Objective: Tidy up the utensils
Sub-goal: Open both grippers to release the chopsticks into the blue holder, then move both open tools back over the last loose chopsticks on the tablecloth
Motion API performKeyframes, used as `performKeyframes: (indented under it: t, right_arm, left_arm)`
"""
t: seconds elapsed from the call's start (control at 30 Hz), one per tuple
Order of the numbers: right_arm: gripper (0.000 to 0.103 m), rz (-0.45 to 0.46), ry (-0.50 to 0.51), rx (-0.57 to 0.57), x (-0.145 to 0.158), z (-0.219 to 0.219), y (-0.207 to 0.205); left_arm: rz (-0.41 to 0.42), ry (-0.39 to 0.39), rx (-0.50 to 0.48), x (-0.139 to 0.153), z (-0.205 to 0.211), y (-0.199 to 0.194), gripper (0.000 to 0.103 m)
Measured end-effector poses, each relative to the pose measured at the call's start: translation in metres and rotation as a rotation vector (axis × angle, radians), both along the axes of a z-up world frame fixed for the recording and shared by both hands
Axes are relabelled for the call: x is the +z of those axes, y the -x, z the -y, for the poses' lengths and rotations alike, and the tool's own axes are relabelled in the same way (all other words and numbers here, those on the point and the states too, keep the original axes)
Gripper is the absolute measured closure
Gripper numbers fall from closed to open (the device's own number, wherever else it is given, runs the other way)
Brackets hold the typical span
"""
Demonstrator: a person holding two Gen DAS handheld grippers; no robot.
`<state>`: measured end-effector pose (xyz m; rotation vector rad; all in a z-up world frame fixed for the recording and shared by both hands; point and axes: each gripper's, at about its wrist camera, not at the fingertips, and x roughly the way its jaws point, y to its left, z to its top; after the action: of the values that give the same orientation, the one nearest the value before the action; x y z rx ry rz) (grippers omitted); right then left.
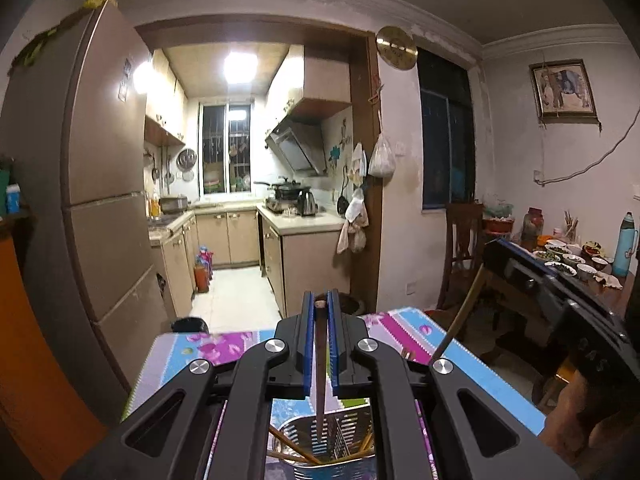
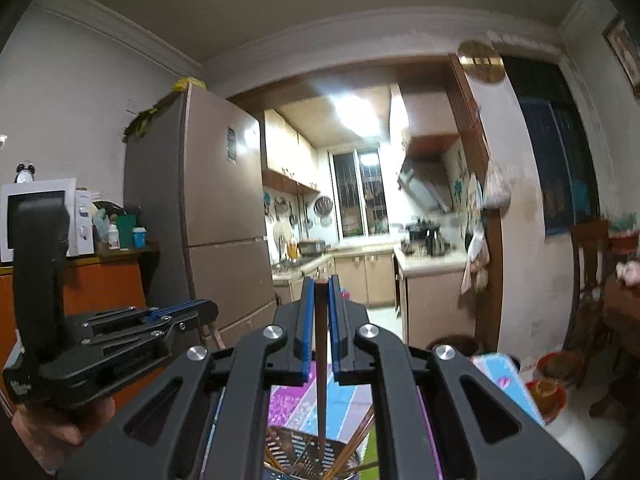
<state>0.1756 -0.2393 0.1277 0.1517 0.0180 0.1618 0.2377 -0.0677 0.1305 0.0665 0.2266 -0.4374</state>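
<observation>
Jaws of the left gripper [image 1: 320, 308] are clamped on a dark wooden chopstick [image 1: 319, 364]; we find the right gripper [image 2: 321, 292] likewise closed on another brown chopstick [image 2: 321, 344]. Both sticks hang upright with their lower ends in or just above the perforated metal holder [image 1: 340, 436], which contains more chopsticks. It stands on a floral-patterned tabletop [image 1: 224, 348]; beyond its far edge we note open tiled floor [image 1: 236, 296].
</observation>
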Motion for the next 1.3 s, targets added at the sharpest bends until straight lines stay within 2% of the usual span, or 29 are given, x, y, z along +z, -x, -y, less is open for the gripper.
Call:
performKeyframes:
  t: [0.27, 0.37, 0.47, 0.6, 0.77, 0.87, 0.93, 1.0, 1.07, 1.2, 1.27, 1.3]
  right_arm:
    - [0.097, -0.140, -0.051, 0.005, -0.054, -0.004, -0.028]
    - [0.096, -0.180, -0.052, 0.003, -0.067, -0.007, -0.034]
    - [0.096, -0.186, -0.045, -0.017, -0.067, -0.007, -0.033]
    - [0.094, -0.127, -0.052, -0.048, -0.045, 0.007, -0.011]
    - [0.094, -0.048, -0.015, -0.103, -0.016, 0.031, 0.039]
    - [0.094, -0.042, -0.003, -0.126, -0.011, 0.048, 0.076]
    - [0.094, -0.052, 0.033, -0.163, -0.015, 0.058, 0.111]
    - [0.092, -0.078, 0.085, -0.201, -0.029, 0.063, 0.150]
    - [0.086, -0.113, 0.128, -0.237, -0.045, 0.063, 0.177]
    - [0.077, -0.233, 0.203, -0.308, -0.103, 0.059, 0.230]
    - [0.063, -0.276, 0.208, -0.327, -0.128, 0.056, 0.246]
    - [0.052, -0.300, 0.197, -0.323, -0.147, 0.053, 0.258]
  left_arm:
    - [-0.072, 0.012, -0.001, -0.055, 0.002, -0.026, 0.095]
    - [-0.094, 0.001, 0.022, -0.073, 0.004, -0.031, 0.095]
    - [-0.100, -0.018, 0.037, -0.080, 0.004, -0.032, 0.095]
    - [-0.038, 0.016, 0.050, -0.060, -0.009, -0.013, 0.094]
    - [0.093, 0.065, 0.095, -0.020, -0.042, 0.035, 0.086]
    - [0.166, 0.041, 0.132, -0.008, -0.059, 0.076, 0.083]
    - [0.200, 0.000, 0.148, -0.011, -0.068, 0.108, 0.079]
    - [0.183, -0.040, 0.129, -0.026, -0.075, 0.141, 0.076]
    - [0.130, -0.075, 0.106, -0.049, -0.078, 0.165, 0.075]
    - [-0.016, -0.181, 0.049, -0.127, -0.067, 0.211, 0.074]
    - [-0.089, -0.233, 0.022, -0.173, -0.058, 0.238, 0.067]
    - [-0.118, -0.233, 0.009, -0.186, -0.057, 0.245, 0.064]
